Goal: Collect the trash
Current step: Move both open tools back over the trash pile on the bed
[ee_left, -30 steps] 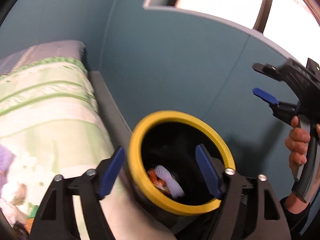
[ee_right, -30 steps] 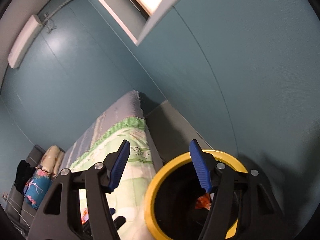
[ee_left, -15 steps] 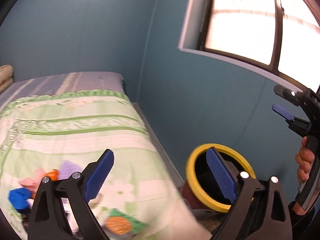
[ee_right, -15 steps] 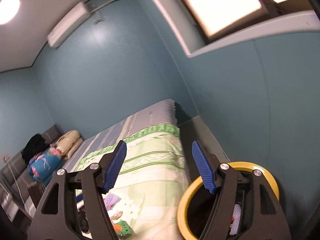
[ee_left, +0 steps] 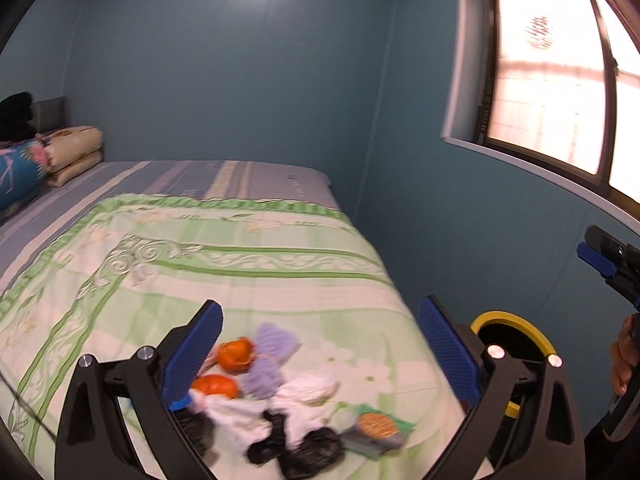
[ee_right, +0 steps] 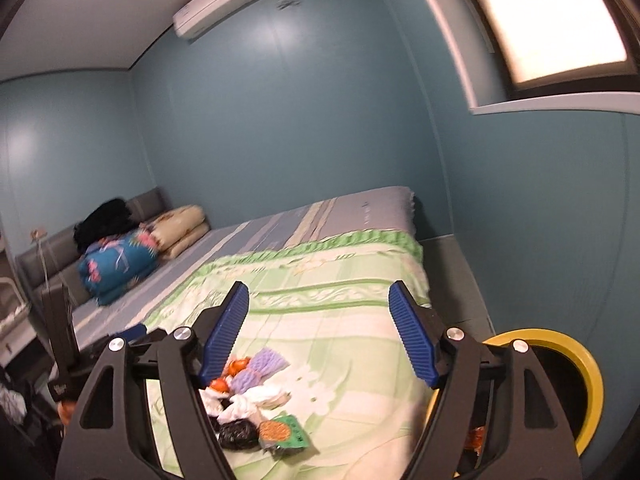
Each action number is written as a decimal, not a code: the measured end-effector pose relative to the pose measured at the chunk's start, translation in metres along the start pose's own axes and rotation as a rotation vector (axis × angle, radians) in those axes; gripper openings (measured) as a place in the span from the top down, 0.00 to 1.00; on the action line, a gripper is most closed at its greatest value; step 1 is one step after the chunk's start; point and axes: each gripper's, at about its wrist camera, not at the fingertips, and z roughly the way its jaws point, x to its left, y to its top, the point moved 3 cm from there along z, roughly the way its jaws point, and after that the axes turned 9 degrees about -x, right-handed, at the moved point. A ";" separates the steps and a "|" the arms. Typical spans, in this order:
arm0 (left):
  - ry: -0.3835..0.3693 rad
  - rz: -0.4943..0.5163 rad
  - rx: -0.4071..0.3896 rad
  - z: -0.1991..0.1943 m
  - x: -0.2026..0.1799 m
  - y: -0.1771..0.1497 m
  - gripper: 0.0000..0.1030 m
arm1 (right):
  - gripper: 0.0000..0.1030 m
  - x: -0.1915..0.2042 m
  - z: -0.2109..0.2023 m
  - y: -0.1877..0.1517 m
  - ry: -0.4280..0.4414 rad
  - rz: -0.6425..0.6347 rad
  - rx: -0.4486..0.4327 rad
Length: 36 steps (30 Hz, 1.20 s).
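A heap of trash lies on the green floral bedspread (ee_left: 248, 264): orange peels (ee_left: 236, 356), purple foam nets (ee_left: 276, 344), white tissue (ee_left: 304, 390), black plastic (ee_left: 308, 452) and a green wrapper (ee_left: 376, 428). My left gripper (ee_left: 320, 316) hangs above the heap, its jaws opening with nothing between them. My right gripper (ee_right: 319, 296) is also opening and holds nothing, with the same heap, purple nets (ee_right: 260, 364) and green wrapper (ee_right: 284, 432), below it. The yellow-rimmed bin (ee_left: 516, 328) (ee_right: 592, 364) stands on the floor at the bed's right side.
A person's hand (ee_left: 624, 356) holds the right gripper at the far right edge. Folded bedding and pillows (ee_right: 120, 260) lie at the bed's far left end. Blue walls close the bed's far and right sides, under a window (ee_left: 552, 80). A narrow strip of floor (ee_right: 452, 264) runs beside the bed.
Both views have swung up and left, from the bin's mouth to the bed. The trash heap has come into view. Both pairs of jaws stand wider apart.
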 end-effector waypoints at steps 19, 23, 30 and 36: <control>0.198 -0.092 0.083 0.001 0.115 -0.057 0.08 | 0.29 0.068 0.057 -0.076 0.095 -0.225 0.166; 0.223 -0.117 0.088 0.004 0.132 -0.074 0.08 | 0.29 0.072 0.075 -0.105 0.114 -0.244 0.242; 0.228 -0.142 0.126 0.014 0.152 -0.090 0.08 | 0.29 0.075 0.101 -0.148 0.125 -0.268 0.362; 0.253 -0.106 0.162 0.027 0.158 -0.098 0.08 | 0.29 0.078 0.111 -0.175 0.135 -0.302 0.431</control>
